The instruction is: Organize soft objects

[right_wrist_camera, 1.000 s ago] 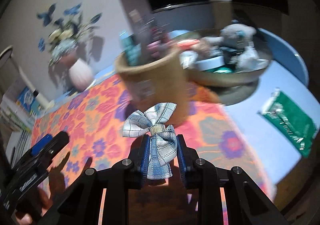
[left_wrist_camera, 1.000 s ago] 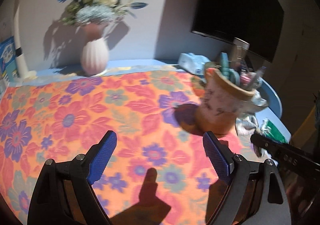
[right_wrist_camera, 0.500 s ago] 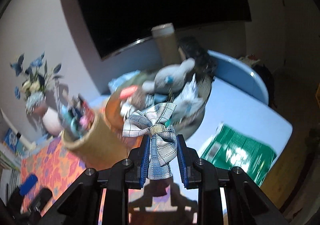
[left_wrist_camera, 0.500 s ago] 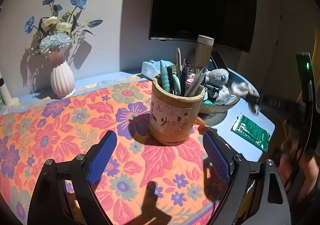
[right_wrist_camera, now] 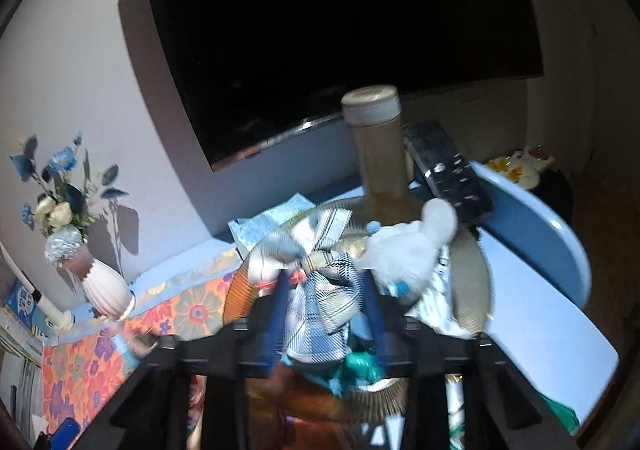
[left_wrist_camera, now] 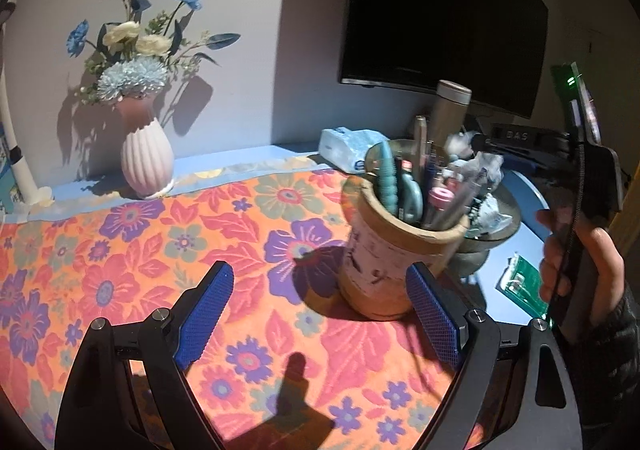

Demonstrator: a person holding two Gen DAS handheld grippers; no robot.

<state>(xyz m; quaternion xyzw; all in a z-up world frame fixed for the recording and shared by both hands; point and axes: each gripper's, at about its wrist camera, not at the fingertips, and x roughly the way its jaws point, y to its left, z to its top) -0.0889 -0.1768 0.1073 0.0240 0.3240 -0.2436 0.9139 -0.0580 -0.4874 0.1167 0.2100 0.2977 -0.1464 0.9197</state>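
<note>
Plaid fabric bow [right_wrist_camera: 324,290], blue-and-white check with a beige knot: sat between the blue pads of the right gripper [right_wrist_camera: 326,310], directly over the round woven basket [right_wrist_camera: 472,290] at the picture's centre. The jaws had just been opening; the pads stood apart from the cloth on both sides, so the bow looked released or at the point of dropping, though blur left contact uncertain.

Basket contents: grey-white plush toy [right_wrist_camera: 416,246] at 2 o'clock from the bow, crumpled pale cloth, teal scraps below. Judged: several soft items already gathered there.

Left gripper [left_wrist_camera: 320,314]: jaws spread wide, nothing between them, hovering over the orange floral cloth [left_wrist_camera: 120,250] on the tabletop.

Wooden pen cup [left_wrist_camera: 392,250]: at 1 o'clock from the left gripper, with the basket behind it.

Green foil packet [left_wrist_camera: 520,286]: lying on the blue tabletop [left_wrist_camera: 528,201] at 3 o'clock from the cup, outside the basket. Whether it counted as soft could not be told.

Progress, judged: bow delivery nearly complete; right gripper withdrawal pending.
</note>
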